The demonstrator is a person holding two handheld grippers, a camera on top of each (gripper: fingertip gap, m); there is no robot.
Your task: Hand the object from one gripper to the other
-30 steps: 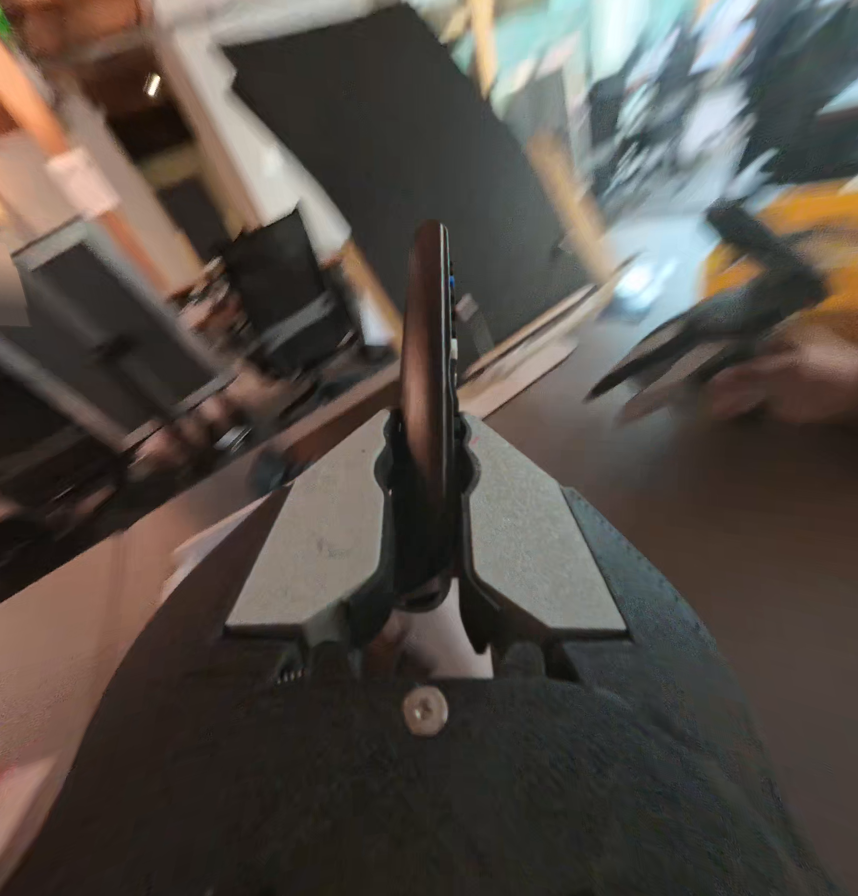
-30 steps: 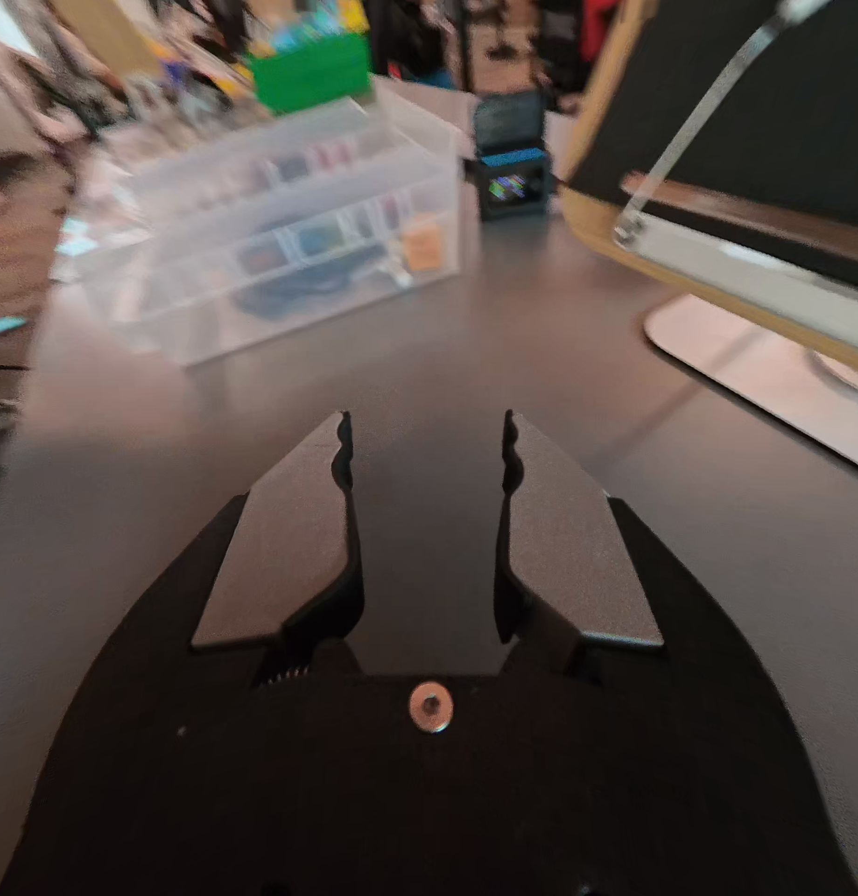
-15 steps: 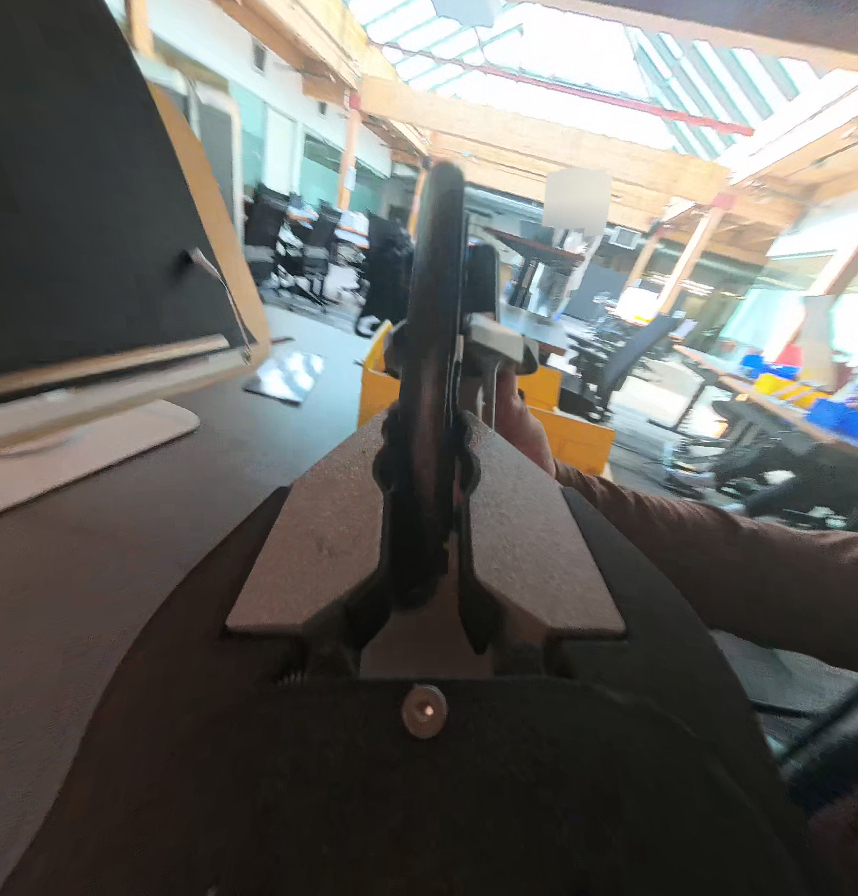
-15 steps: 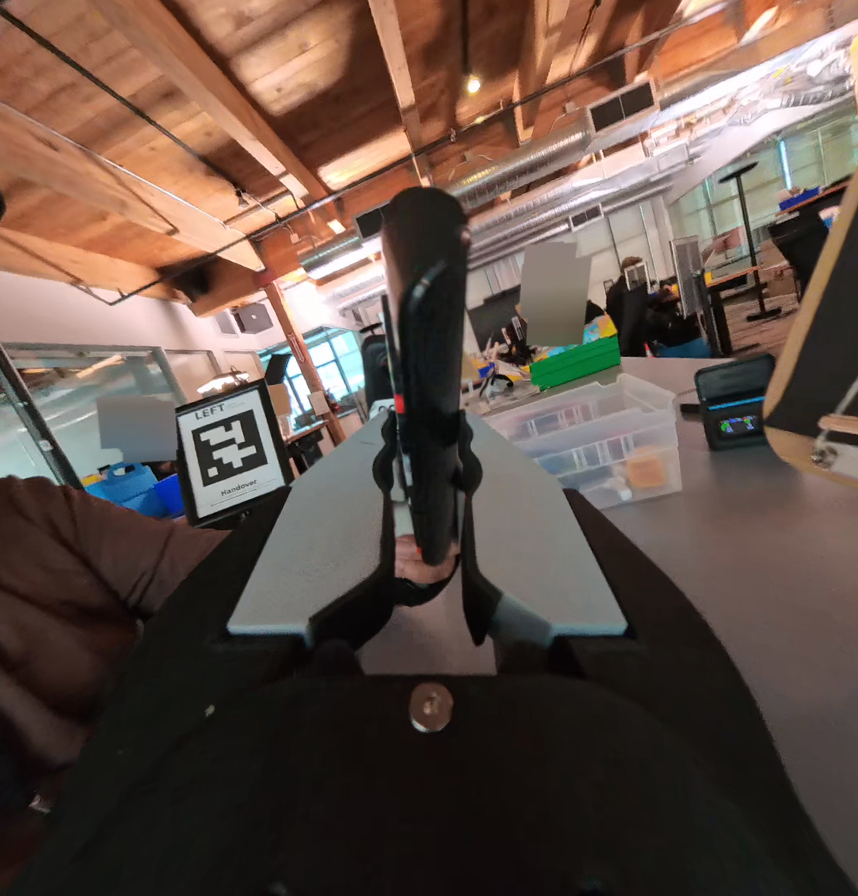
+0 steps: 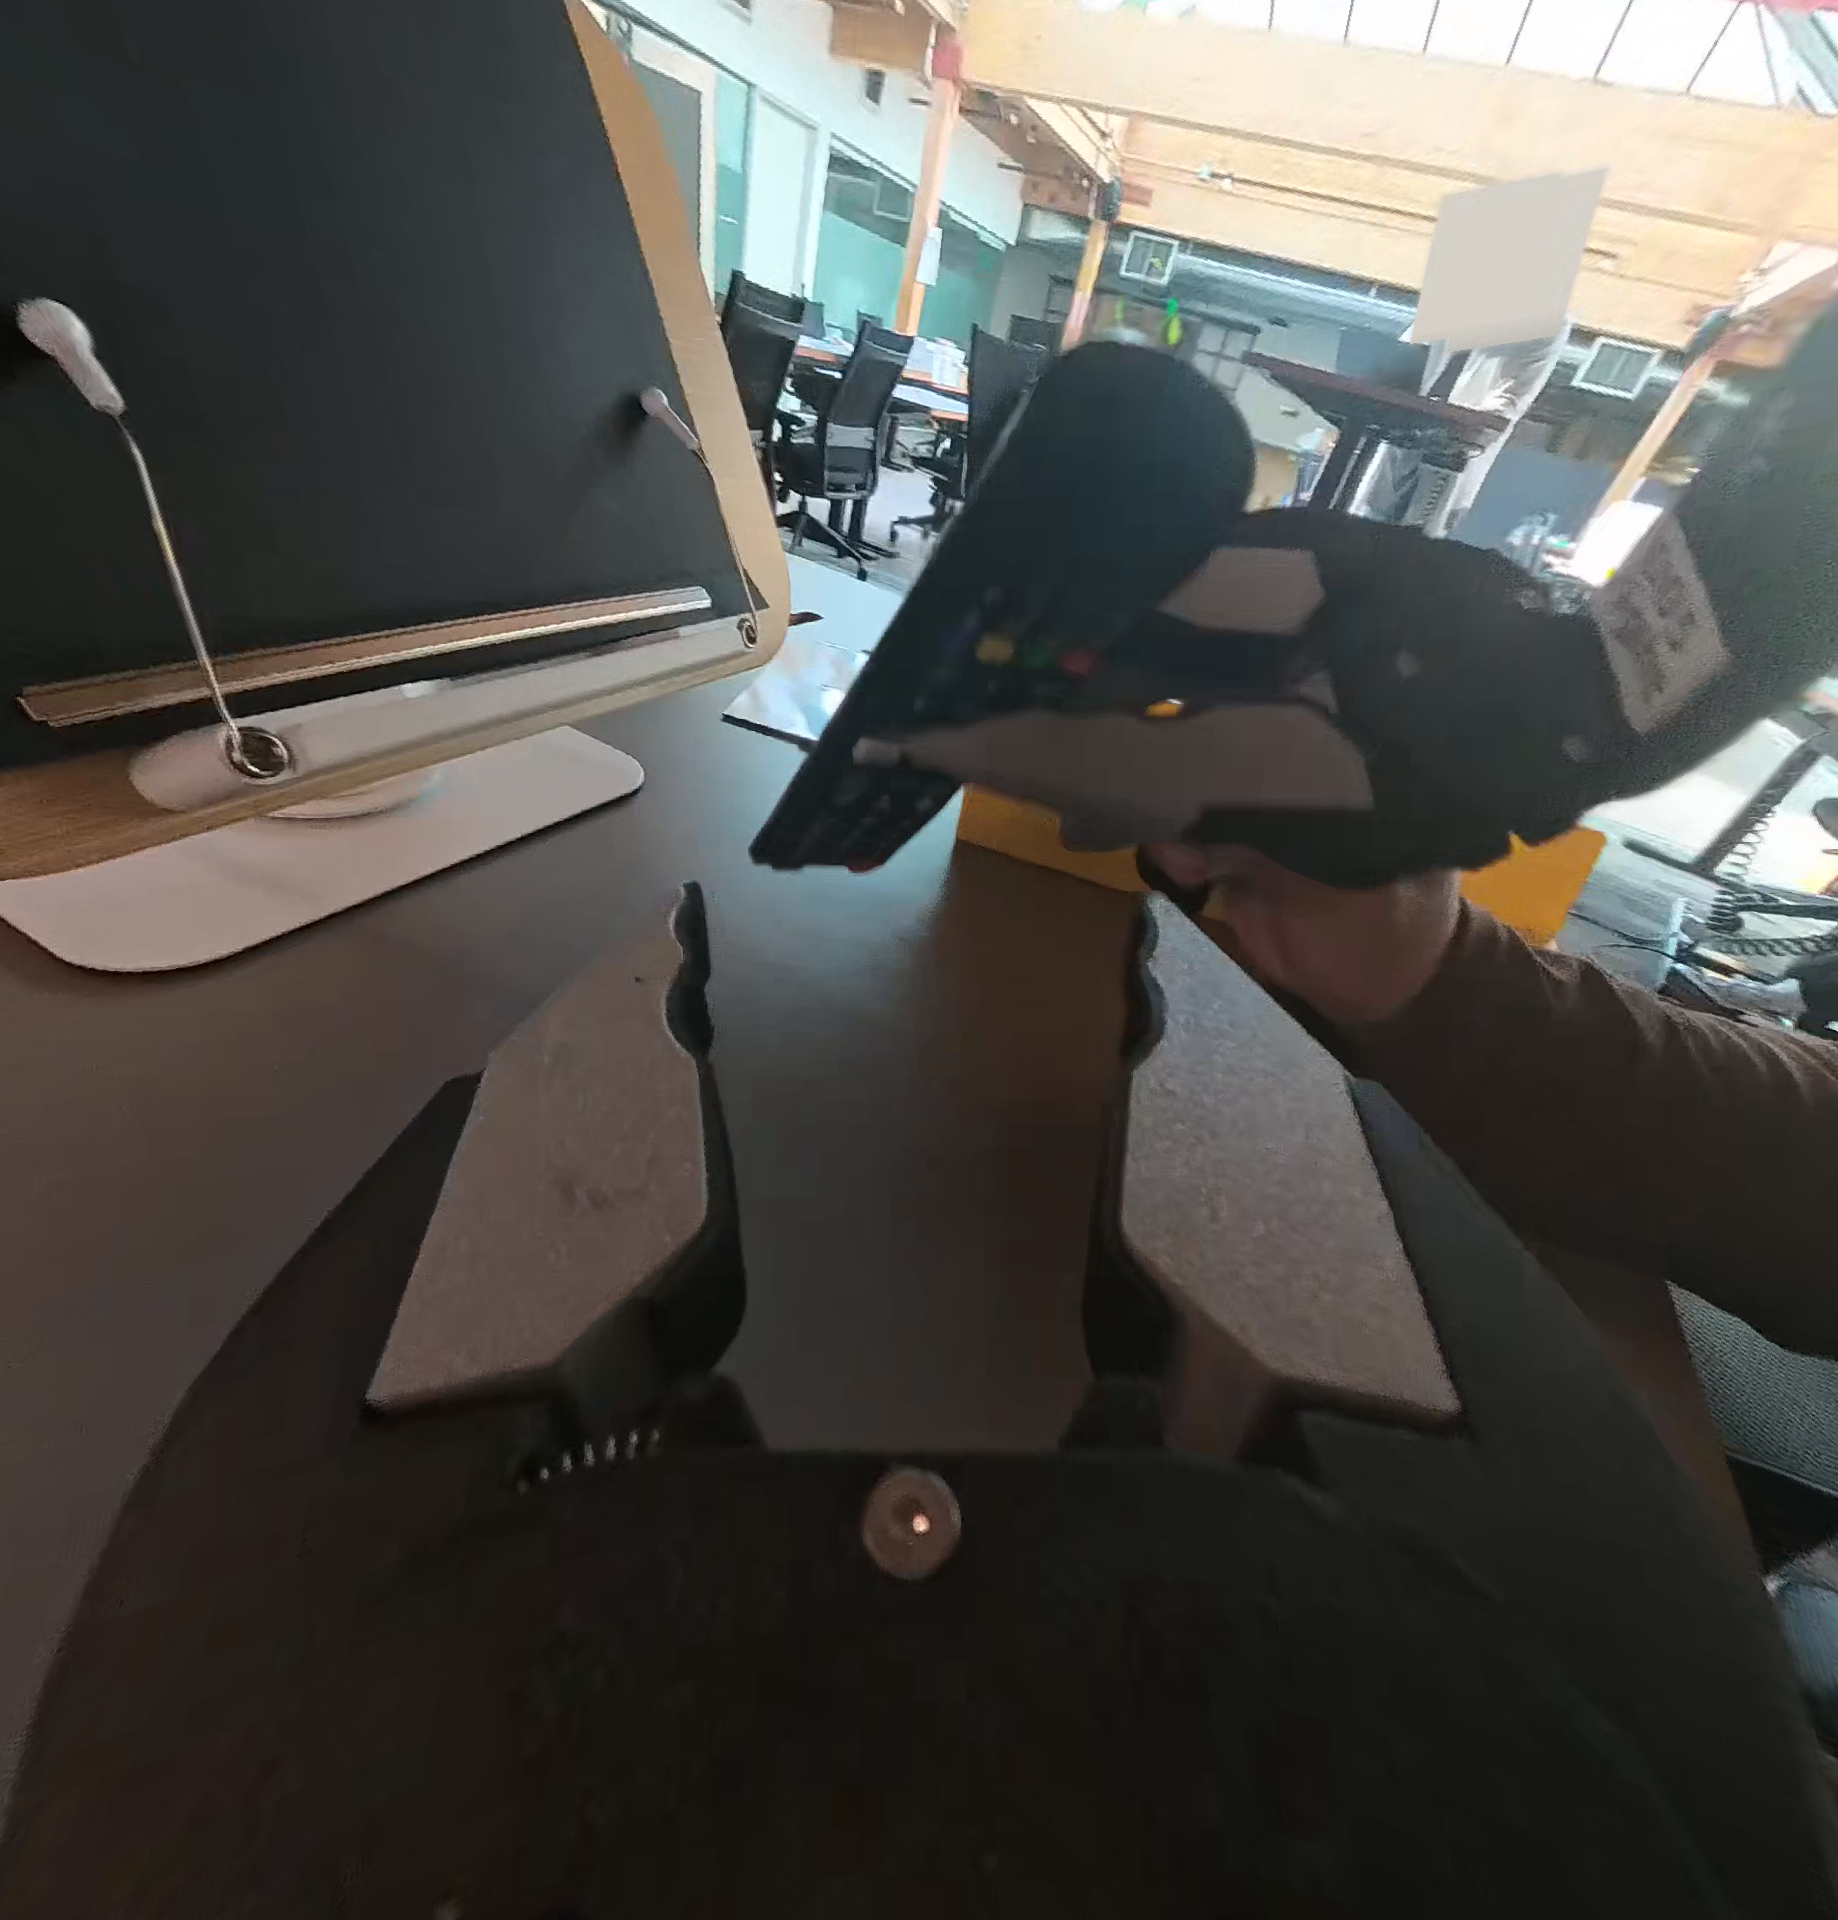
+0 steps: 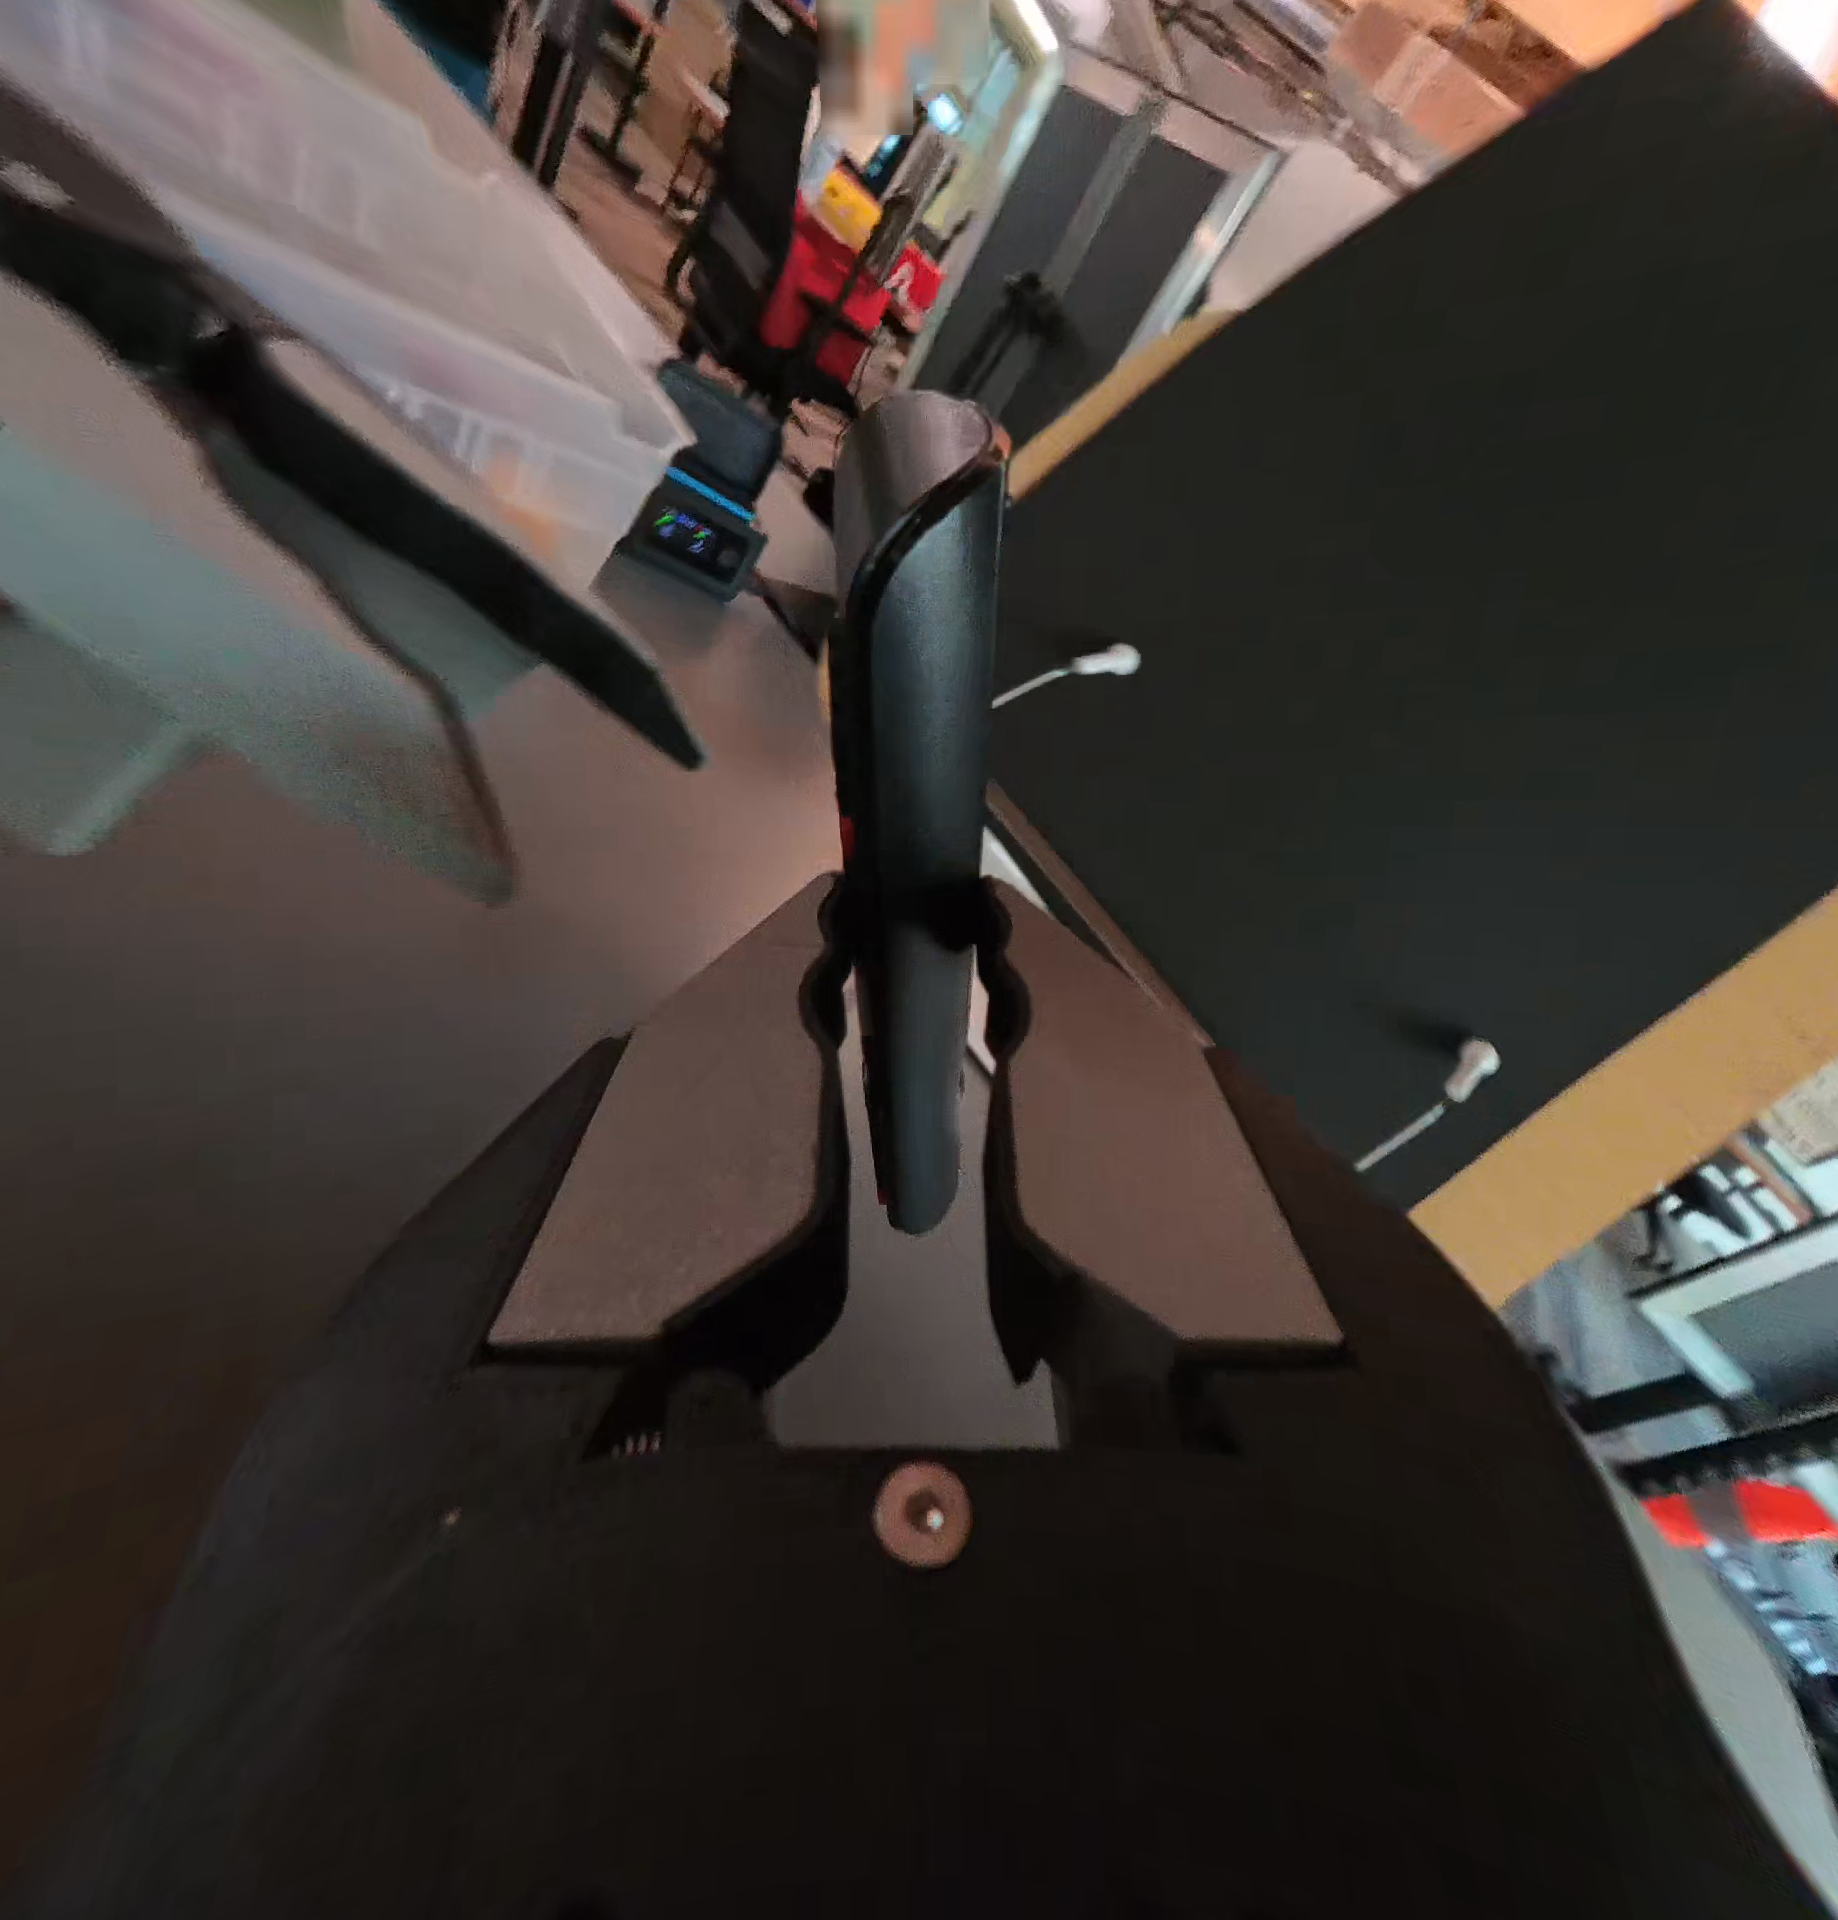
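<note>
Remote control [image 6: 920, 831] pinched edge-on in the right gripper [image 6: 915, 971], clear of the dark table [image 5: 271, 1091].

Largest nearby is the black book stand [image 5: 323, 364] on its white base, standing on the table. Left gripper [image 5: 920, 987] hovers below the remote, fingers spread wide with nothing between them. A person's hand [image 5: 1341, 935] carries the right gripper.
</note>
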